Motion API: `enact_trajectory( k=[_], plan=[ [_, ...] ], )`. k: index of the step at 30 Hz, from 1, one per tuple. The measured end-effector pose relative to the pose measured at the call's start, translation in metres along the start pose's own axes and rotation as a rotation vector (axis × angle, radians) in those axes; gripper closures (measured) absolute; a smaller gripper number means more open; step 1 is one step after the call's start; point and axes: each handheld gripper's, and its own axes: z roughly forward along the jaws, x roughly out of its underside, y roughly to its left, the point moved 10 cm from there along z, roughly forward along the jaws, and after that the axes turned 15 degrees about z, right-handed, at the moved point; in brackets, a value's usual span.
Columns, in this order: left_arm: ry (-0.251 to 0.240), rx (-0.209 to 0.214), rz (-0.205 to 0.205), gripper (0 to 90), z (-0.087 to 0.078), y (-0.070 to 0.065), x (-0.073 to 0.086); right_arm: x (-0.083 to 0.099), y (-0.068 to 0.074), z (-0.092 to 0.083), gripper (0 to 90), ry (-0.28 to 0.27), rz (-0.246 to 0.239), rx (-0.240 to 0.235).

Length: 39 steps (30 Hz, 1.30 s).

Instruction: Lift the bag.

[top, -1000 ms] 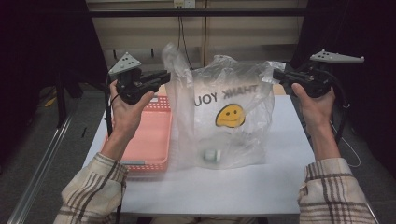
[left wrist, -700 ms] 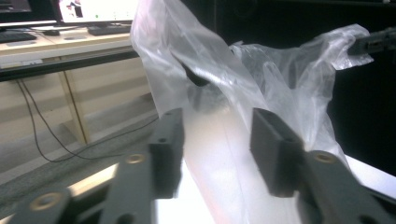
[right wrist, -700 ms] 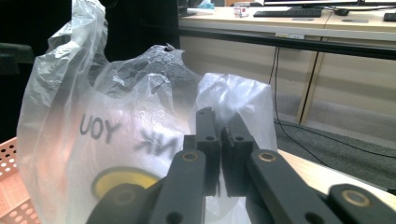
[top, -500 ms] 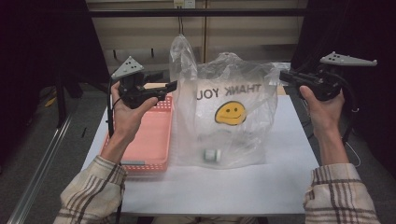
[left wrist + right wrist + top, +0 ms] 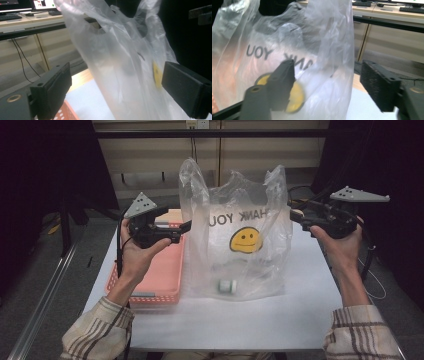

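A clear plastic bag (image 5: 235,245) (yellow smiley, black lettering) beside a pink basket (image 5: 162,275) on a white table (image 5: 240,320).

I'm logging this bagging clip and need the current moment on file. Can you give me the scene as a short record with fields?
bag: clear plastic bag with smiley print, standing on the white table
inside bag: small white roll at the bottom
left hand-held gripper: jaws just opened, apart from the bag
right hand-held gripper: jaws just opened, beside the bag's edge
tray: pink basket, left of the bag
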Motion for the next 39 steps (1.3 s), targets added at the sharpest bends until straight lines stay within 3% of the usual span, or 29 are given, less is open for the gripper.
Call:
enact_trajectory(
  k=[10, 16, 22, 30, 39],
  plan=[
    [0.034, -0.003, -0.010, 6.4, -0.015, -0.008, 0.017, 0.045, 0.004, 0.001, 18.6, 0.065, -0.012, 0.027],
    [0.048, 0.024, 0.008, 4.8, -0.022, -0.024, 0.032, 0.068, 0.008, -0.003, 16.1, 0.069, 0.011, 0.020],
    [0.077, 0.044, -0.012, 4.1, -0.031, -0.035, 0.053, 0.092, 0.014, -0.006, 14.4, 0.092, 0.003, 0.032],
    [0.158, 0.019, -0.015, 5.6, -0.042, -0.044, 0.087, 0.125, 0.017, -0.012, 13.4, 0.117, 0.010, 0.046],
    [0.166, 0.016, -0.011, 6.0, -0.062, -0.052, 0.103, 0.148, 0.017, -0.023, 13.0, 0.133, 0.020, 0.063]
  ],
)
